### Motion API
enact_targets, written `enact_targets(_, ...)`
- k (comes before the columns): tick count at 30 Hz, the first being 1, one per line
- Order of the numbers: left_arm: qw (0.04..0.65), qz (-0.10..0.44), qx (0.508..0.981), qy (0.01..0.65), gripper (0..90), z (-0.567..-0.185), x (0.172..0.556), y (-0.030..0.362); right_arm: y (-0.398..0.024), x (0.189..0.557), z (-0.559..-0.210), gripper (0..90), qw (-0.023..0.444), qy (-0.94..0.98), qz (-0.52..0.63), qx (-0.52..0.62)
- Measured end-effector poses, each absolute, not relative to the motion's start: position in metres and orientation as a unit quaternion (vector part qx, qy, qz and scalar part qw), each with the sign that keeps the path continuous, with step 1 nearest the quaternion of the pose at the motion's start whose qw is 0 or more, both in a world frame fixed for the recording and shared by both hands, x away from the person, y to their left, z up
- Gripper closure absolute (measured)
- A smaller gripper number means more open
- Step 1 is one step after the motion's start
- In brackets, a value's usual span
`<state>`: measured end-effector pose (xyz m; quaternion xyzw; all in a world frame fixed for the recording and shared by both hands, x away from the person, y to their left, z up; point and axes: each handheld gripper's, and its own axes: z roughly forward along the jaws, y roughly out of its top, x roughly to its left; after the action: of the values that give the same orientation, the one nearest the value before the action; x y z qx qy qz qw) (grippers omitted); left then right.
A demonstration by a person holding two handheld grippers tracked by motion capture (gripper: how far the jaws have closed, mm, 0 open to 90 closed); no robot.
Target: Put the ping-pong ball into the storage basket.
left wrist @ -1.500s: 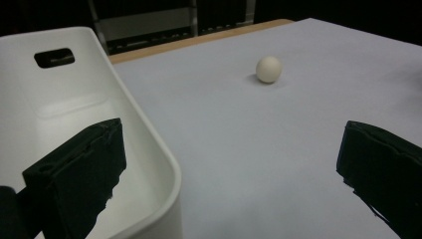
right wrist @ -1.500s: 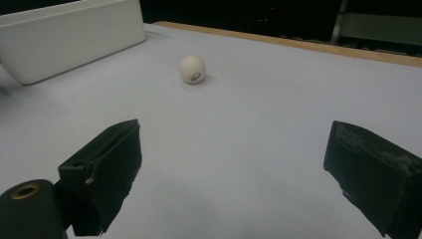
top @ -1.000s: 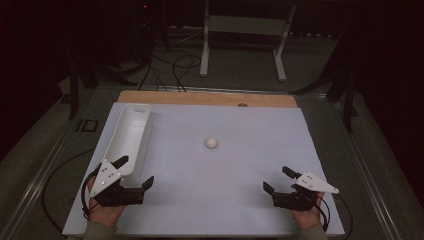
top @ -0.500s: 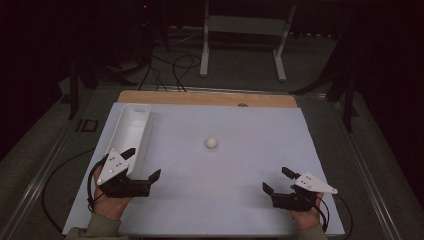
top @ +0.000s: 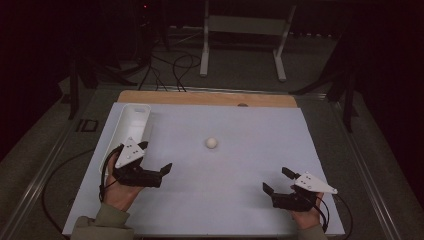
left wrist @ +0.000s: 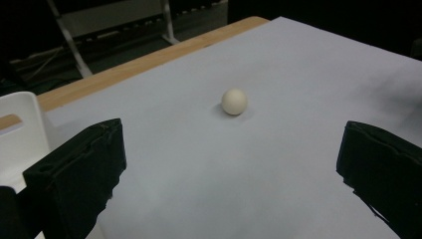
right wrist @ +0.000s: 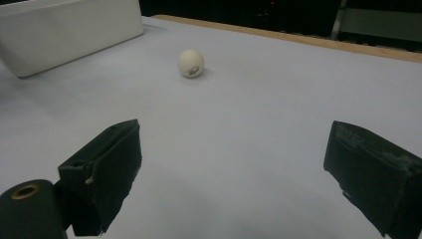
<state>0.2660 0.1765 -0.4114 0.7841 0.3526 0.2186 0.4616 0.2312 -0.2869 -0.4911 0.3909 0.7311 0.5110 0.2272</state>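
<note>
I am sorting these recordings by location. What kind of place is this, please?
Probably a lab or studio set up for recording. A white-covered table bears just a small ball and a white tray, dark surroundings hold a metal stand, and loose cables run over the floor.

Small off-white ball (top: 211, 143), round, matte, resting free on the pale sheet just above frame centre in the high view. Sits upper-centre in the left gripper view (left wrist: 234, 101); upper-left in the right gripper view (right wrist: 191, 63), faint dark print facing camera.
</note>
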Motion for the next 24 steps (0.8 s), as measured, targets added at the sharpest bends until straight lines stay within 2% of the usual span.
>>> enact_targets(24,0.42,0.182,0.822,0.338,0.0,-0.414,0.305,0.135,-0.288,0.232,-0.492,7.3,0.225,0.73,0.51,0.395)
